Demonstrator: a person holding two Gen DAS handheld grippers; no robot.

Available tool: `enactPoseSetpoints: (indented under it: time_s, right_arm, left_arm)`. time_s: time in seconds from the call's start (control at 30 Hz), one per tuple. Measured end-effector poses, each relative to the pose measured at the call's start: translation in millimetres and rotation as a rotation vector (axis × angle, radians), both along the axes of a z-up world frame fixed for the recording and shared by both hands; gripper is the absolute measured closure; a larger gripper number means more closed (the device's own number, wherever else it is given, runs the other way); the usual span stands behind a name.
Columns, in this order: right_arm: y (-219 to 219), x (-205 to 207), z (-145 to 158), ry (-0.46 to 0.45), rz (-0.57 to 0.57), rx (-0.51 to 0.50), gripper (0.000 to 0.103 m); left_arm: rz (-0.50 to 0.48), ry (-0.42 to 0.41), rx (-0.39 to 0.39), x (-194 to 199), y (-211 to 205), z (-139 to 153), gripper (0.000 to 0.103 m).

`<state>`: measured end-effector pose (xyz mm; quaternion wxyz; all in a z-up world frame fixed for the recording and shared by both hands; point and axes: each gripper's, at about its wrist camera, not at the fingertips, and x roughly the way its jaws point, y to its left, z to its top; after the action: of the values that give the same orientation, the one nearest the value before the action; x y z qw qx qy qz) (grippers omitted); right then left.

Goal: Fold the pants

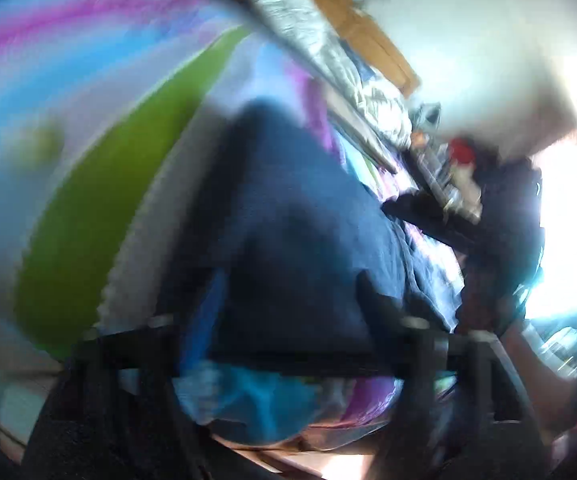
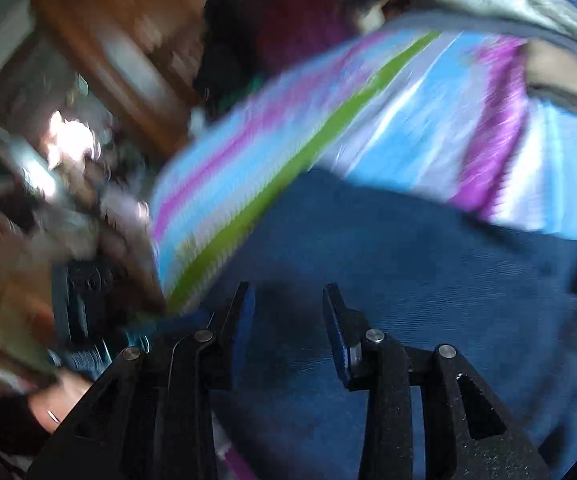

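Lower centre of both views: navy pants (image 2: 428,280) bunched on striped bedspread (image 2: 368,120) | right tongs (image 2: 288,312) apart above cloth | left tongs (image 1: 288,320) blurred, cannot tell | no finished fold visible, likely early.

Dark navy blue pants (image 2: 428,280) with a fine ribbed weave lie on a striped bedspread (image 2: 368,120) in sky blue, magenta-purple, white and one bright lime-green band. In the left wrist view the same pants (image 1: 288,220) look almost black-blue against blurred blue, pink and green stripes (image 1: 88,160). The right gripper (image 2: 288,316) is matte black with blue pads (image 2: 338,340) and silver rivets. Orange-brown wood (image 2: 108,32) shows behind.
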<state>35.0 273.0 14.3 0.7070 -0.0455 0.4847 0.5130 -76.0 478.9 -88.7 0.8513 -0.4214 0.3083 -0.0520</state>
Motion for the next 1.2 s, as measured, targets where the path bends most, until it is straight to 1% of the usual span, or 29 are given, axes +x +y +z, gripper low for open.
enactPoseSetpoints:
  time_s: [0.03,0.07,0.1,0.13,0.17,0.2,0.23,0.27,0.3,0.33,0.37,0.4,0.43,0.47,0.53,0.57,0.6,0.63,0.67,0.73,0.8,0.87,0.9,0.93,0.97,1.0,1.07,1.13,1.2]
  right_arm:
    - [10.7,2.0,-18.2,0.015,0.005,-0.083,0.068]
    - [13.0,5.8,-28.5,0.027,-0.004,-0.109,0.080]
    - [10.3,10.1,-29.8,0.046,-0.022,-0.095,0.086]
    - [7.9,16.0,-29.6,0.079,-0.040,-0.096,0.090]
    - [6.5,19.8,-26.3,0.081,-0.066,-0.119,0.089]
    - [7.0,16.9,-15.7,0.008,-0.088,-0.153,0.086]
    - [8.5,8.4,-2.5,-0.083,-0.083,-0.166,0.077]
    - [10.9,-3.8,11.3,-0.156,-0.060,-0.158,0.076]
    - [14.0,-16.0,21.5,-0.200,-0.036,-0.145,0.073]
    - [17.6,-30.8,30.2,-0.248,-0.013,-0.139,0.059]
    - [24.9,-54.9,38.8,-0.331,0.017,-0.137,0.050]
    - [32.8,-74.3,43.0,-0.391,0.055,-0.131,0.050]
    - [42.0,-100.8,44.2,-0.458,0.110,-0.127,0.050]
    - [53.0,-119.9,41.8,-0.515,0.149,-0.142,0.047]
    - [66.6,-154.4,30.5,-0.627,0.203,-0.207,0.043]
    - [77.0,-172.7,16.2,-0.709,0.238,-0.258,0.043]
    - [83.6,-185.3,5.5,-0.769,0.259,-0.295,0.043]
    - [85.5,-197.4,-6.8,-0.829,0.273,-0.325,0.043]
    - [89.1,-206.0,-17.9,-0.896,0.293,-0.357,0.043]
    - [100.2,-215.7,-31.2,-0.975,0.289,-0.407,0.043]
    - [110.3,-212.3,-44.9,-1.021,0.273,-0.446,0.045]
    - [113.2,-212.5,-50.1,-1.072,0.247,-0.465,0.045]
    - [117.7,-213.7,-56.7,-1.096,0.251,-0.488,0.045]
    - [120.2,-216.3,-60.5,-1.125,0.259,-0.503,0.050]
    - [122.2,-220.9,-65.2,-1.174,0.261,-0.509,0.050]
    - [124.3,-221.8,-68.7,-1.199,0.262,-0.514,0.050]
    - [129.2,-220.4,-73.3,-1.234,0.269,-0.524,0.063]
    - [130.8,-222.8,-74.7,-1.245,0.282,-0.539,0.068]
    - [128.7,-225.2,-73.2,-1.251,0.274,-0.549,0.068]
  left_arm:
    - [0.023,-0.005,-0.090,-5.5,9.9,-7.2,0.076]
    - [0.028,0.003,-0.149,-7.8,17.7,-13.7,0.091]
    - [0.024,0.017,-0.175,-10.6,22.8,-19.3,0.099]
    - [0.019,0.029,-0.160,-12.1,23.6,-21.1,0.101]
    - [0.012,0.020,-0.152,-13.9,21.9,-19.0,0.101]
    - [0.010,0.023,-0.111,-16.9,17.3,-11.8,0.102]
    - [0.009,0.022,-0.081,-17.8,13.1,-4.9,0.099]
    - [0.009,-0.005,-0.047,-24.5,8.2,7.9,0.084]
    - [0.022,-0.034,-0.027,-36.2,7.3,17.3,0.071]
    - [0.068,-0.050,0.005,-43.0,11.7,24.0,0.034]
    - [0.136,-0.054,0.039,-46.4,18.5,27.1,0.006]
    - [0.239,-0.057,0.076,-59.0,25.9,33.3,0.003]
    - [0.300,-0.060,0.090,-67.5,34.1,35.6,0.004]
    - [0.323,-0.045,0.092,-67.7,44.3,37.0,0.004]
    - [0.320,0.001,0.109,-61.2,60.5,41.9,0.006]
    - [0.323,0.013,0.143,-58.9,66.4,48.2,0.006]
    - [0.326,0.017,0.178,-56.5,71.4,55.4,0.006]
    - [0.324,0.017,0.191,-54.8,76.5,55.6,0.006]
    - [0.319,0.021,0.201,-52.1,80.9,59.3,0.006]
    - [0.305,0.030,0.214,-48.1,87.9,66.1,0.006]
    - [0.290,0.040,0.224,-42.5,90.7,68.1,0.006]
    - [0.268,0.060,0.223,-34.5,93.8,68.0,0.006]
    - [0.251,0.067,0.222,-28.7,93.7,67.3,0.006]
    - [0.238,0.074,0.227,-26.8,93.0,68.2,0.006]
    - [0.227,0.086,0.239,-23.7,92.3,69.3,0.006]
    - [0.216,0.102,0.254,-17.3,90.3,67.3,0.006]
    - [0.168,0.117,0.249,-6.4,89.8,66.5,0.006]
    - [0.133,0.141,0.260,6.2,87.6,65.1,0.006]
    - [0.077,0.162,0.280,21.2,82.0,64.1,0.006]
